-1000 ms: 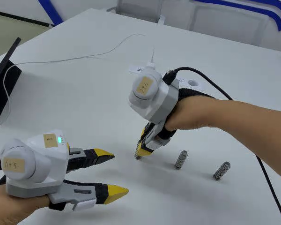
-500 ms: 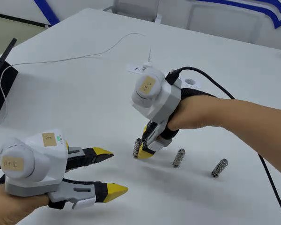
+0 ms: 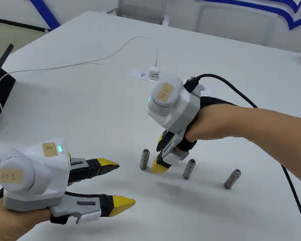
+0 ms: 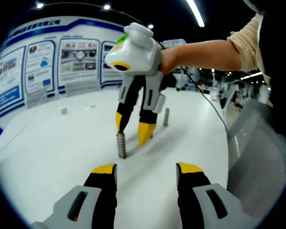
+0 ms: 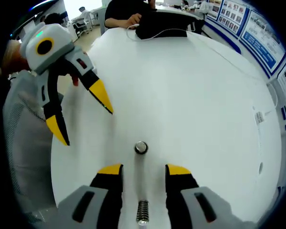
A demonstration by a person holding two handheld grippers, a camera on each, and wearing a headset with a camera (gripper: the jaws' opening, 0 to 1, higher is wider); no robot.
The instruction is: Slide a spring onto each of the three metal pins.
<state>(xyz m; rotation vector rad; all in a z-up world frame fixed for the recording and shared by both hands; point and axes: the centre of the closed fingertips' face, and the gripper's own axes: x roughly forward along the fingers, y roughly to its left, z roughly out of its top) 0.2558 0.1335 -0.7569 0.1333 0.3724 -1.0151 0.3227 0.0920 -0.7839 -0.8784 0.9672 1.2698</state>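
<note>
Three springs (image 3: 144, 159) upright mid-frame — axes vertical, tan labels (image 3: 165, 92) unreadable, left gripper (image 3: 119, 183) and right gripper (image 5: 144, 169) jaws wide apart — empty.

Three springs stand in a row on the table (image 3: 90, 100), lower centre of the head view: left spring (image 3: 144, 159), middle spring (image 3: 189, 169), right spring (image 3: 232, 178). The right gripper (image 3: 159, 159) hangs between the first two. The left gripper (image 3: 119, 183) is at lower left.
</note>
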